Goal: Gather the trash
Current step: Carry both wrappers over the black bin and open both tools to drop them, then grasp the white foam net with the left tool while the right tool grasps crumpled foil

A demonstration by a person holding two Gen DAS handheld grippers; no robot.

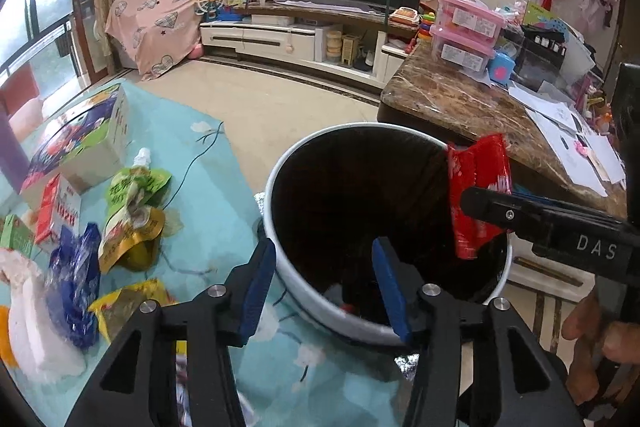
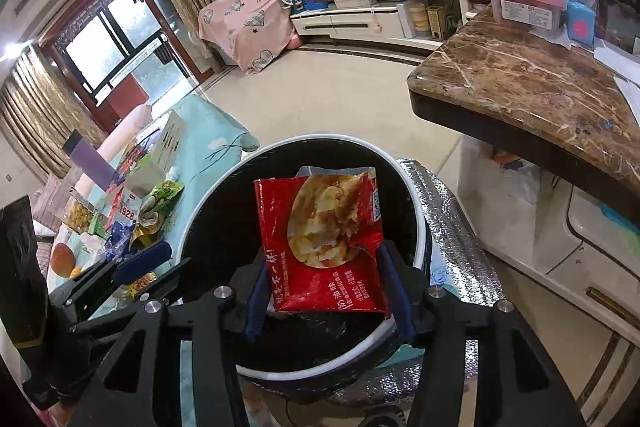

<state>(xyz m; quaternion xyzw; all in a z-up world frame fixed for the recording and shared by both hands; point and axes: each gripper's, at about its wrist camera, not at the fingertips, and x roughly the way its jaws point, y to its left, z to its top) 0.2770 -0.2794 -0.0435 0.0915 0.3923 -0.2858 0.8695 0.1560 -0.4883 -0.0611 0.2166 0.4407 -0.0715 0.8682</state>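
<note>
Clearly the right gripper (image 2: 324, 291) is the nearer one: its jaws stand apart with the red snack packet (image 2: 324, 243) between them, and whether the pads pinch it cannot be told. The packet's long axis runs upright, toward 12 o'clock, directly over the black-lined trash bin (image 2: 416, 227). The left gripper (image 1: 324, 287) is open, straddling the bin's near rim. More wrappers (image 1: 76, 279) lie at 9 o'clock on the tablecloth (image 1: 212, 195).

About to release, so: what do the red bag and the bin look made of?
Red bag: thin printed plastic film, glossy, likely foil-lined; it crinkles and shows a silvery torn top edge. Bin: smooth white rim, plastic or painted metal, with a shiny black liner inside.
</note>
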